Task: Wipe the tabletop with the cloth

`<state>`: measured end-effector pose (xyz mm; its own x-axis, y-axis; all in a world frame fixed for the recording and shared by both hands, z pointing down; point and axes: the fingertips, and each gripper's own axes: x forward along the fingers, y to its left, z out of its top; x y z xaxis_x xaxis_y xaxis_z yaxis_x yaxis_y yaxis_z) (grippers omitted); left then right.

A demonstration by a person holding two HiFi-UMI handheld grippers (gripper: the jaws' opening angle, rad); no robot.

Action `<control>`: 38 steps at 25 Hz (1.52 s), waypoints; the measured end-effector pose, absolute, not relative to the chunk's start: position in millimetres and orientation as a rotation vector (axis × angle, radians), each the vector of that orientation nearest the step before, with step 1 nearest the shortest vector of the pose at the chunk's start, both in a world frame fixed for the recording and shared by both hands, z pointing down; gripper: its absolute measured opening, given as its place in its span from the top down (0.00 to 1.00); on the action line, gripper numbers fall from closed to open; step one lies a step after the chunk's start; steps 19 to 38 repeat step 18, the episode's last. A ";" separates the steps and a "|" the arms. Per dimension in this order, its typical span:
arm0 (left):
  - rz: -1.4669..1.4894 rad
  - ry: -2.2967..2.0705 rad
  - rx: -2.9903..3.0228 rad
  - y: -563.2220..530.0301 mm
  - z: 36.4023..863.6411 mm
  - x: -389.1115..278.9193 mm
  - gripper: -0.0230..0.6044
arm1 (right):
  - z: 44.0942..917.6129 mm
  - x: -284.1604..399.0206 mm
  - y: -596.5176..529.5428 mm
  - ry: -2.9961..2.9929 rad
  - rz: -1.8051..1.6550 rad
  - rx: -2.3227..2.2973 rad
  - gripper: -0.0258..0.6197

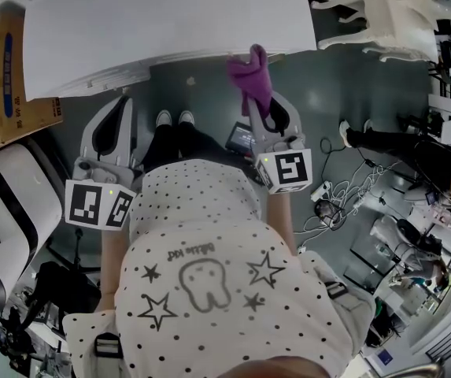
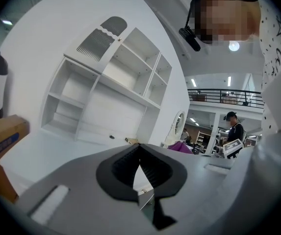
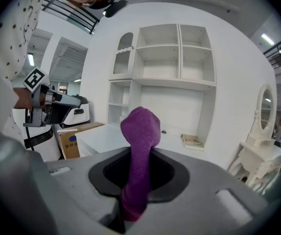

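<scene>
My right gripper (image 1: 266,105) is shut on a purple cloth (image 1: 250,73), which sticks up past the jaws at the near edge of the white tabletop (image 1: 170,22). In the right gripper view the cloth (image 3: 141,126) stands upright, pinched between the jaws of the right gripper (image 3: 139,153), with the tabletop (image 3: 101,136) beyond it. My left gripper (image 1: 113,113) hangs below the table's near edge, to the left of my body. Its jaws meet in the left gripper view (image 2: 140,148) with nothing between them. The cloth (image 2: 179,147) shows small to that view's right.
A cardboard box (image 1: 5,77) stands at the table's left end, with a white machine (image 1: 5,211) on the floor nearer me. A white chair (image 1: 398,14) is at the right. Cables (image 1: 343,195) lie on the floor. A white shelf unit (image 3: 169,72) rises behind the table.
</scene>
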<state>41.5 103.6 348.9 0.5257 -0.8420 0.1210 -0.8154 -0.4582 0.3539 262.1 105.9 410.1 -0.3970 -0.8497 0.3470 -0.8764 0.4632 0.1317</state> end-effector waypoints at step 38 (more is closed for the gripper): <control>-0.090 -1.395 2.364 99.1 354.4 33.6 0.97 | 409.5 280.7 104.7 -2.315 0.143 1.569 0.85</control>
